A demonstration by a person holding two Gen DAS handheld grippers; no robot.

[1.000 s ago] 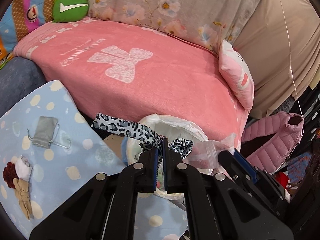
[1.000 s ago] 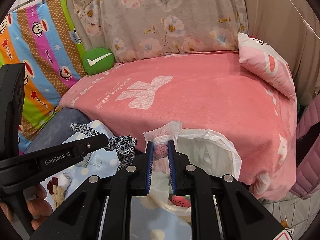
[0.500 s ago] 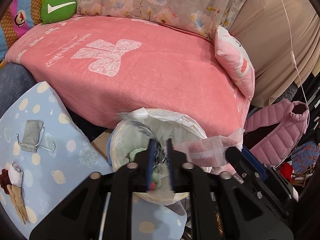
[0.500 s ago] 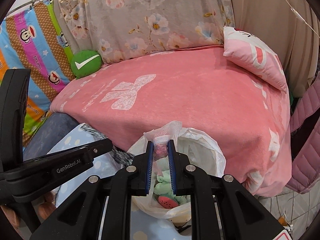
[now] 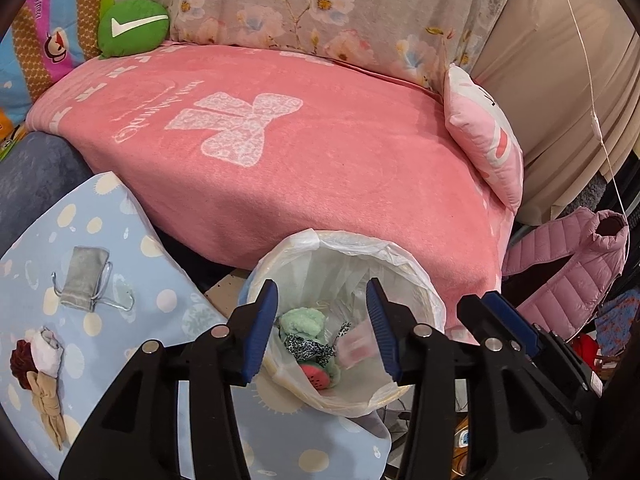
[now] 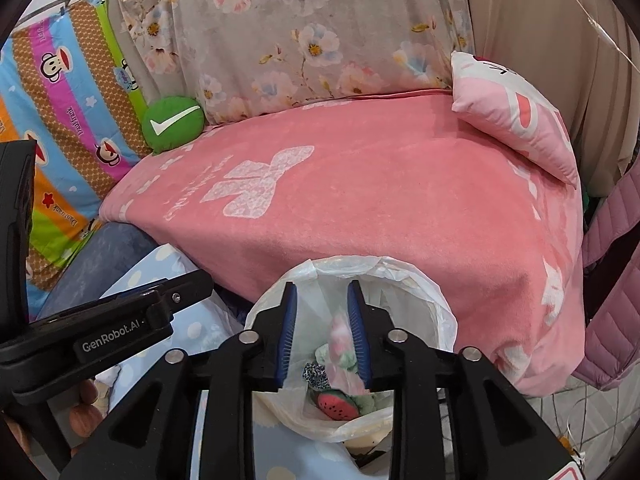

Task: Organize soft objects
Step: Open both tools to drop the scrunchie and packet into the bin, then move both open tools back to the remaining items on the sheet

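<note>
- Bin with a white liner sits below both hand-held grippers, at the foot of the bed with the pink blanket. Inside: leopard-print cloth, green fluffy item, watermelon-pattern piece.
- Small clear bag with pink contents is blurred in both views, inside the bin mouth, between the right jaws. It looks like it is dropping; can't tell if the right pad touches it.
- Left hand-held gripper: jaws wide apart, empty, directly above the bin opening.
- Right hand-held gripper: jaws apart, not clamped on anything, also over the bin.
- Remaining soft items lie on the blue spotted cloth covering the tabletop, left of the bin: grey drawstring pouch resting on a wire hook, and nearer the camera a bundle of red, white and tan fabric.
- Key relation: both leftovers lie to the left of the left hand-held gripper, well apart from the right one, so the left is the nearer. Pouch long axis runs roughly away from the camera; the bundle's likewise, slightly tilted.
- Judgement: next pick is likely the pouch; risk is snagging the wire hook with it.
</note>
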